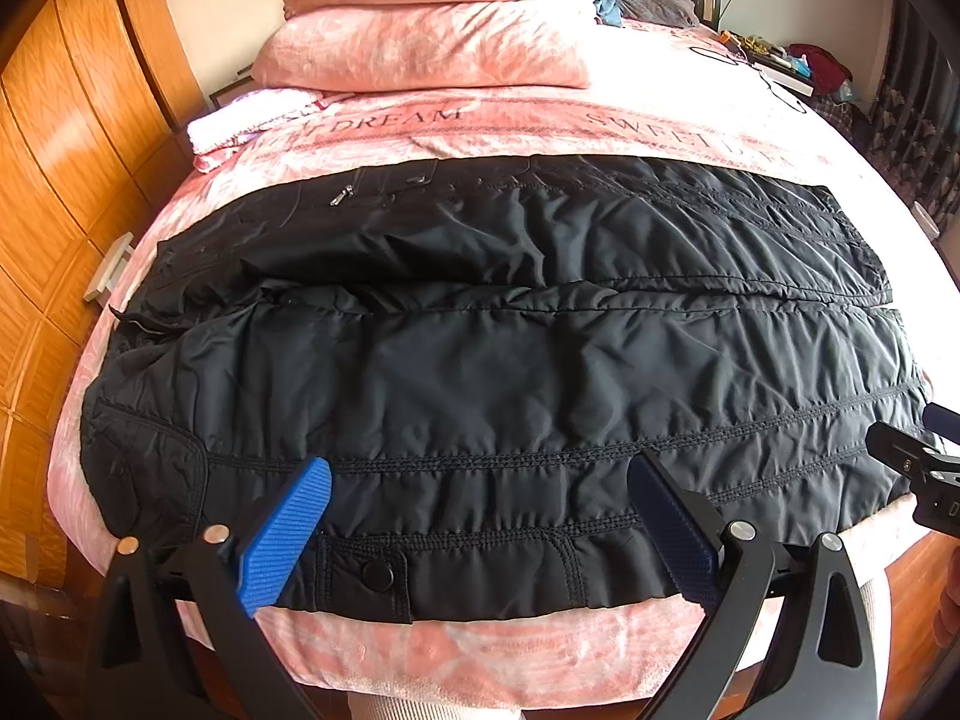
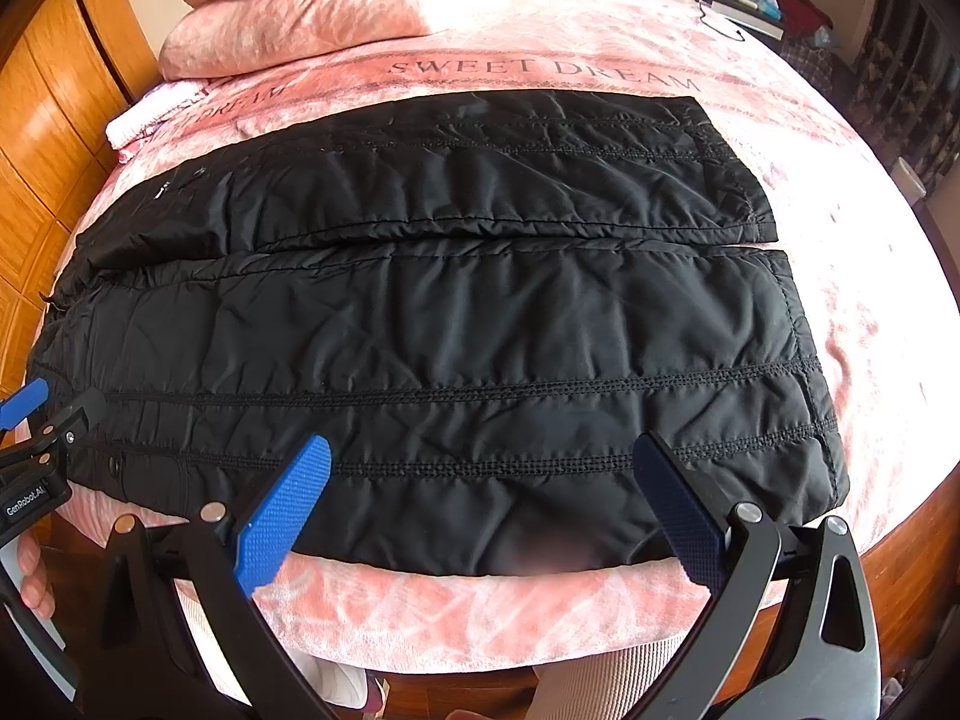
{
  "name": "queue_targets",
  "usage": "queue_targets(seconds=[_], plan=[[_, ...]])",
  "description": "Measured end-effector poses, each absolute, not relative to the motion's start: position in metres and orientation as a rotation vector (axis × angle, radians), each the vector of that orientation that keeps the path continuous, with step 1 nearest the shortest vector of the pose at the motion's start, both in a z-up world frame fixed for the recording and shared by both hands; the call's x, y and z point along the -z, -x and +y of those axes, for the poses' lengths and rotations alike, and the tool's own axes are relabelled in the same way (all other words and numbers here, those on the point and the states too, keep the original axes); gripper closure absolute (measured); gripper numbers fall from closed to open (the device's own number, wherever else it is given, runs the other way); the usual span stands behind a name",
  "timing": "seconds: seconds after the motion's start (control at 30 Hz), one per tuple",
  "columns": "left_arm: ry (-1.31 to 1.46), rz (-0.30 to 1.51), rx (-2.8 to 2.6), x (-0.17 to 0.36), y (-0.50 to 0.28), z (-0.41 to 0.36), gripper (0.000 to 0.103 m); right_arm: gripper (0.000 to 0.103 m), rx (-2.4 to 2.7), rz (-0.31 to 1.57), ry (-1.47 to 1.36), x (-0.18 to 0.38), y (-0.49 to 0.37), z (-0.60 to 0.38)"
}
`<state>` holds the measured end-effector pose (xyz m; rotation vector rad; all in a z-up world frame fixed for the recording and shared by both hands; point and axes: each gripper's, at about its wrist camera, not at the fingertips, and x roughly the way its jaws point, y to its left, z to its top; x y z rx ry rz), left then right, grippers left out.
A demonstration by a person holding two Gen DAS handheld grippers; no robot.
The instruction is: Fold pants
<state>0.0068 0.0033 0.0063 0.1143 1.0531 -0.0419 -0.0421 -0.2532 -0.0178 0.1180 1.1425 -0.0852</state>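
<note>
Black quilted pants lie flat across a pink bed, waist at the left, leg hems at the right, the two legs side by side. They also show in the right wrist view. My left gripper is open and empty, hovering over the near leg close to the waist and a snap button. My right gripper is open and empty, over the near leg nearer the hem. Each gripper shows at the edge of the other's view, the right one and the left one.
The pink bedspread reads "SWEET DREAM". Pink pillows are stacked at the far left, with a folded pale cloth beside them. A wooden wardrobe stands on the left. Clutter and cables lie at the far right.
</note>
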Motion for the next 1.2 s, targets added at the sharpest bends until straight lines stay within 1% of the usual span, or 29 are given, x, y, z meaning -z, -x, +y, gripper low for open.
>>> queue_targets(seconds=[0.43,0.57,0.67,0.77,0.9,1.07,1.2], plan=[[-0.097,1.06,0.065,-0.004,-0.007,0.004,0.004,0.002,0.064,1.141,-0.11,0.021,0.039,-0.253],[-0.005,1.112,0.16,0.002,-0.016,0.013,0.004,0.002,0.02,1.158,-0.093,0.022,0.033,-0.258],[-0.002,1.146,0.163,0.006,-0.032,0.017,0.004,0.002,0.018,1.168,-0.069,0.019,0.017,-0.281],[-0.02,1.157,0.163,0.005,-0.062,0.016,0.004,0.002,0.015,1.152,-0.107,0.01,-0.01,-0.321],[-0.027,1.162,0.219,0.0,-0.122,0.004,0.004,0.002,0.048,1.163,-0.182,0.012,-0.079,-0.397],[-0.023,1.147,0.353,0.006,-0.197,-0.031,0.004,0.003,0.124,1.221,-0.254,0.042,-0.161,-0.474],[-0.045,1.112,0.409,0.013,-0.231,-0.062,0.009,0.003,0.144,1.26,-0.268,0.075,-0.206,-0.508]])
